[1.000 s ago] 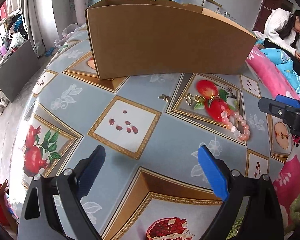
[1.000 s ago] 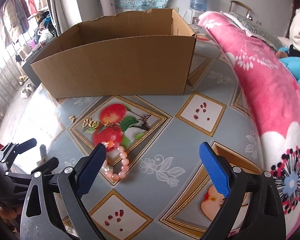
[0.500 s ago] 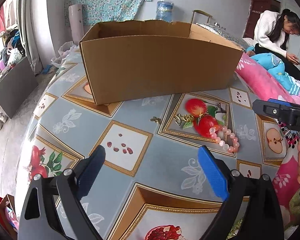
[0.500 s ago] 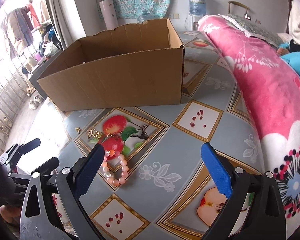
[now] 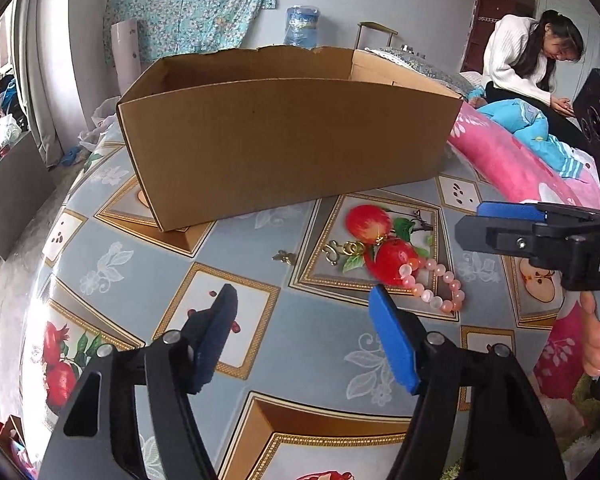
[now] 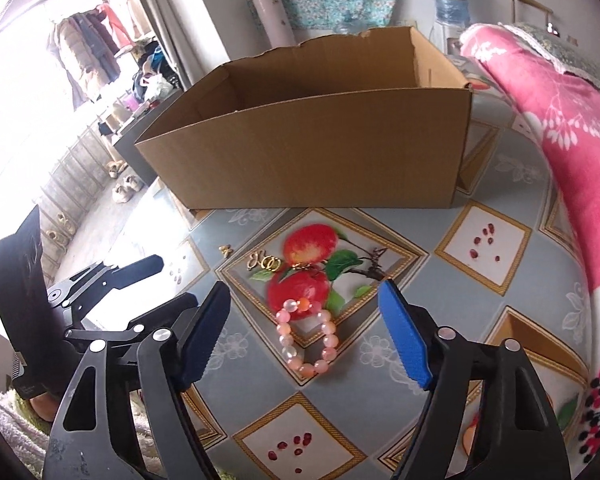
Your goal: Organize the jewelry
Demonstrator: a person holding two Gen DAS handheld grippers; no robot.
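Note:
A pink bead bracelet (image 6: 306, 337) lies on the patterned tablecloth, centred just beyond my open, empty right gripper (image 6: 304, 334); it also shows in the left wrist view (image 5: 432, 286). Gold rings (image 6: 266, 262) lie beside the printed apples, also in the left wrist view (image 5: 342, 249). A small gold earring (image 6: 225, 249) lies to their left, also in the left wrist view (image 5: 284, 257). My left gripper (image 5: 304, 336) is open and empty above the table, left of the bracelet. An open cardboard box (image 6: 312, 152) stands behind the jewelry, also in the left wrist view (image 5: 284, 140).
A pink floral blanket (image 6: 560, 128) borders the table on the right. A person (image 5: 528, 60) sits at the back right. My right gripper's side (image 5: 540, 236) shows in the left wrist view; my left gripper (image 6: 112, 280) shows at the left of the right wrist view.
Both grippers have lifted and pulled back, so the box's inside shows. The right gripper has shifted left and now frames the bracelet. Both stay open; the jewelry has not moved.

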